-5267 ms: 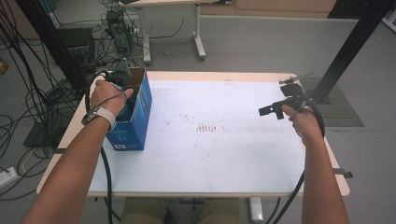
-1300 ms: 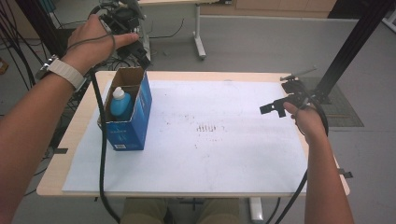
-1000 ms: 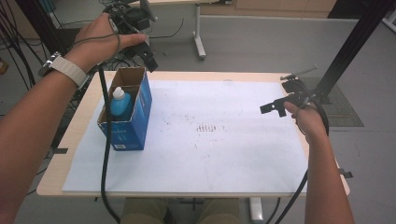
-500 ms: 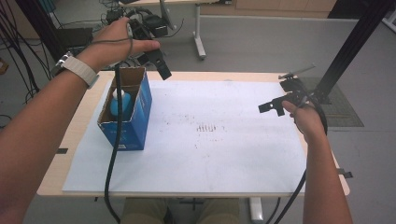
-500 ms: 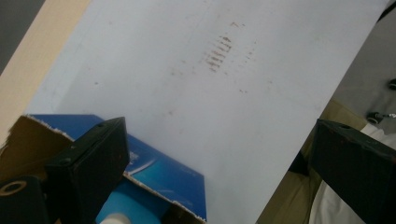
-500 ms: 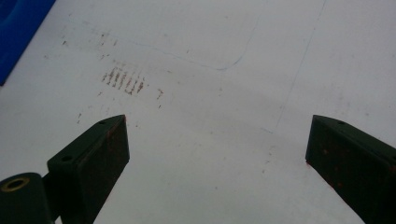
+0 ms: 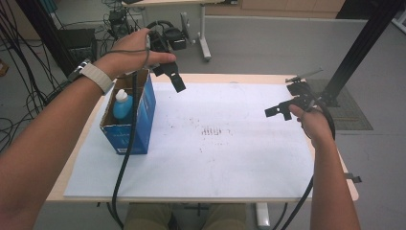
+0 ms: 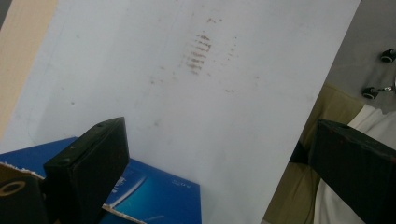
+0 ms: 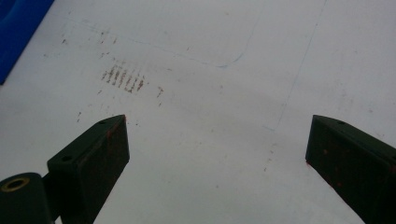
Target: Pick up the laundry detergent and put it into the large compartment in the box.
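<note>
White-papered surface (image 7: pixel 230 158) | my left tool (image 7: pixel 173 80) swings rightward off the blue box (image 7: pixel 139 120), released, empty | right tool (image 7: pixel 280 111) released, parked far right

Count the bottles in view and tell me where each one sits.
1. A blue bottle with a white cap stands upright inside the open blue box at the table's left side. The box walls could hide others.
</note>
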{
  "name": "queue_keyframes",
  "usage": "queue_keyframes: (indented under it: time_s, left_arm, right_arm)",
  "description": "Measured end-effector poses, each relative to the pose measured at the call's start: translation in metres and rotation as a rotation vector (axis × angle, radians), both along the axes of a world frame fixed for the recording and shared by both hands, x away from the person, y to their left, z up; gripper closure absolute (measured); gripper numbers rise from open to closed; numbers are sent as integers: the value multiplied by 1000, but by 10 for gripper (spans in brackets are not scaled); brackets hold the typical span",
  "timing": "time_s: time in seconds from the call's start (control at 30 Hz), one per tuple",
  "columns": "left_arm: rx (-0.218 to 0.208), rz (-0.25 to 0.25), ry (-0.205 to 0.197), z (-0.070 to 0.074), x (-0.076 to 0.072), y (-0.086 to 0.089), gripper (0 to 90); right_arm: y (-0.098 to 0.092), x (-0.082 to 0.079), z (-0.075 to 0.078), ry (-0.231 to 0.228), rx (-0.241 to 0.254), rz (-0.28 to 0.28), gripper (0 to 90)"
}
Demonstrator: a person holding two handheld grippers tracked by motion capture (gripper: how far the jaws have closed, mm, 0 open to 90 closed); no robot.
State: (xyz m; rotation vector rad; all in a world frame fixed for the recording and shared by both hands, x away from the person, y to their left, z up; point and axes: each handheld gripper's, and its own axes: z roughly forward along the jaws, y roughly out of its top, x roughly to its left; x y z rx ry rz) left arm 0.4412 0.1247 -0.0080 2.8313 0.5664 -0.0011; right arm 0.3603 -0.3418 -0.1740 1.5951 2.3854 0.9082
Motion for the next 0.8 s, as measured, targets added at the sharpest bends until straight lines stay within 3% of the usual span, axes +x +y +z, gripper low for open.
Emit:
queue_keyframes:
  time_s: [0.3,0.8]
  left_arm:
    - [4,-56,5,-17,1,-12,55]
    - [7,-81,23,-36,3,-23,56]
  right_arm:
    - [2,-1,2,5,3,-10,62]
    - [1,-5,2,1,7,-16,62]
